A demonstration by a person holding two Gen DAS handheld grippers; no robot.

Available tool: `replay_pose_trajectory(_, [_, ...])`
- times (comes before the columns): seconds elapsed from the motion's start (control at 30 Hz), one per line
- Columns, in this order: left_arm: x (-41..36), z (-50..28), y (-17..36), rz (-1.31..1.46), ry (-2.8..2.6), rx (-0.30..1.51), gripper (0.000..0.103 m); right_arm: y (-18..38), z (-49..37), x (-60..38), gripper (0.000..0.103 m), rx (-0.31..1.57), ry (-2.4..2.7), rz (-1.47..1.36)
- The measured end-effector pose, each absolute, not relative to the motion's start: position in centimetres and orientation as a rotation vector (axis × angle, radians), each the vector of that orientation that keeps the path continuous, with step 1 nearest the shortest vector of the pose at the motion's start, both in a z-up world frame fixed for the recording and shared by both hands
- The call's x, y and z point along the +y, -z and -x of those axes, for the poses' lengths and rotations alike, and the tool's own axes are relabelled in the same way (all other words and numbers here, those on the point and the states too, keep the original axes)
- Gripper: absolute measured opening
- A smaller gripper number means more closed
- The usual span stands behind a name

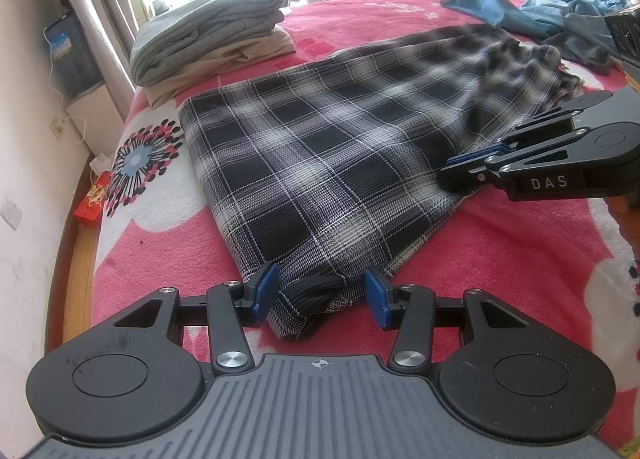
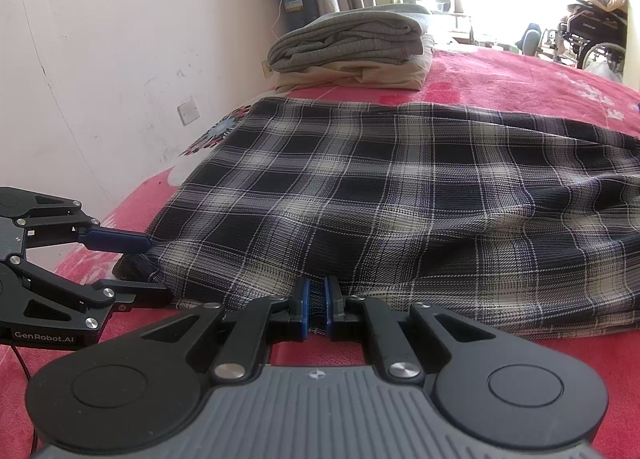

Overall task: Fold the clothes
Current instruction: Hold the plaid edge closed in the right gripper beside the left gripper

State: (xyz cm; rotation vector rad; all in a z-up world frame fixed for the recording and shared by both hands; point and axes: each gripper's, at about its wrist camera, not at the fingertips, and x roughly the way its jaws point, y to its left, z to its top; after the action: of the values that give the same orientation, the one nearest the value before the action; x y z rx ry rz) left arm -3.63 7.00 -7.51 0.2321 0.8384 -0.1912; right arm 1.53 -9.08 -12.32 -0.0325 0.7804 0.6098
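A black-and-white plaid garment (image 1: 320, 147) (image 2: 380, 199) lies folded lengthwise on the pink bed blanket (image 1: 500, 259). My left gripper (image 1: 322, 295) (image 2: 157, 269) holds its near corner, where a dark waistband is bunched. The blue pads (image 1: 266, 293) stand half apart and touch the bunch on both sides. Farther along the same near edge, my right gripper (image 2: 316, 299) (image 1: 444, 173) is shut on the cloth, with a thin layer pinched between its pads. The garment's far end is rumpled.
A folded grey garment (image 1: 208, 31) (image 2: 348, 43) sits on a folded beige one (image 1: 224, 67) at the back left. Unfolded blue clothes (image 1: 560, 15) lie at the back right. A wall (image 2: 100, 59) and the bed's wooden edge (image 1: 80, 279) run along the left.
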Motion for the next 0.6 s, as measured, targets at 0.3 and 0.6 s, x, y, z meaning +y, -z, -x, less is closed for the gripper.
replay_pose_trajectory(0.3, [7.0, 3.6, 7.4, -0.222, 0.19, 0.841, 0.048, 12.3, -1.5, -9.1, 0.008, 0.779, -0.609, 0.032])
replay_pose_trajectory(0.6, [10.4, 4.2, 4.7, -0.004, 0.143, 0.831, 0.048, 10.7, -1.0, -9.7, 0.013, 0.703, -0.633, -0.001])
